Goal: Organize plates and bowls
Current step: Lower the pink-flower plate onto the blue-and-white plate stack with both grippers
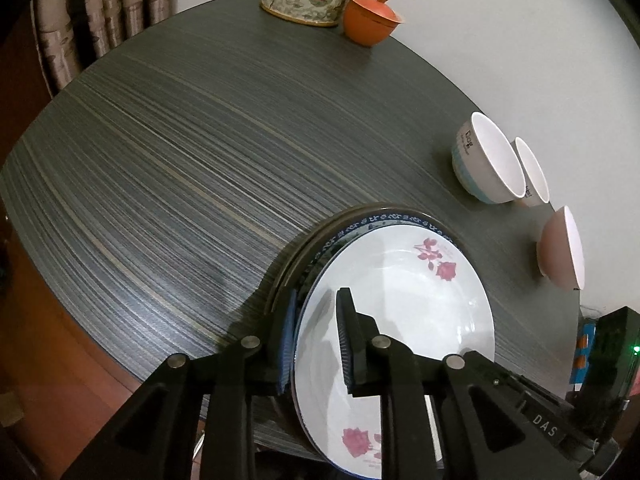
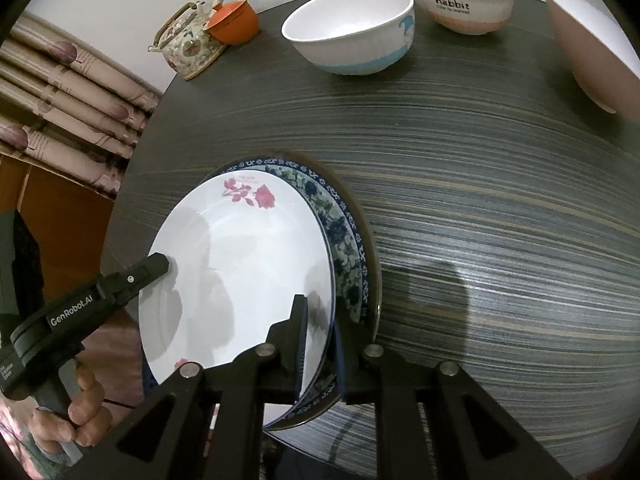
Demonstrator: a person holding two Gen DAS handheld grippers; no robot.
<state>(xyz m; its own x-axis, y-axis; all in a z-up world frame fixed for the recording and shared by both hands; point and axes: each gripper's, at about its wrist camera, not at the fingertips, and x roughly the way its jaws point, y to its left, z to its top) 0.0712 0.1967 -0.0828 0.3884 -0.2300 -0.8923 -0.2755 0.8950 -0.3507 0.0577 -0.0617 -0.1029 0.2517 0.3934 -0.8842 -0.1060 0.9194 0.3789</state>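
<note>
Both tongs angle steeply down onto a stack of plates (image 2: 352,264) lying near the desk (image 2: 500,216) edge. The left tongs (image 1: 316,344) clamp the left rim of the top white rose plate (image 1: 400,300), one finger under, one on top. The right tongs (image 2: 320,348) pinch the stack's right rim the same way. A hand (image 2: 72,412) grips the left tool's handle below. Three bowls (image 2: 352,28) stand farther back, apart from the stack, a teapot (image 2: 188,44) beyond.

Dim indoor light, fisheye-warped edges, soft shadows
</note>
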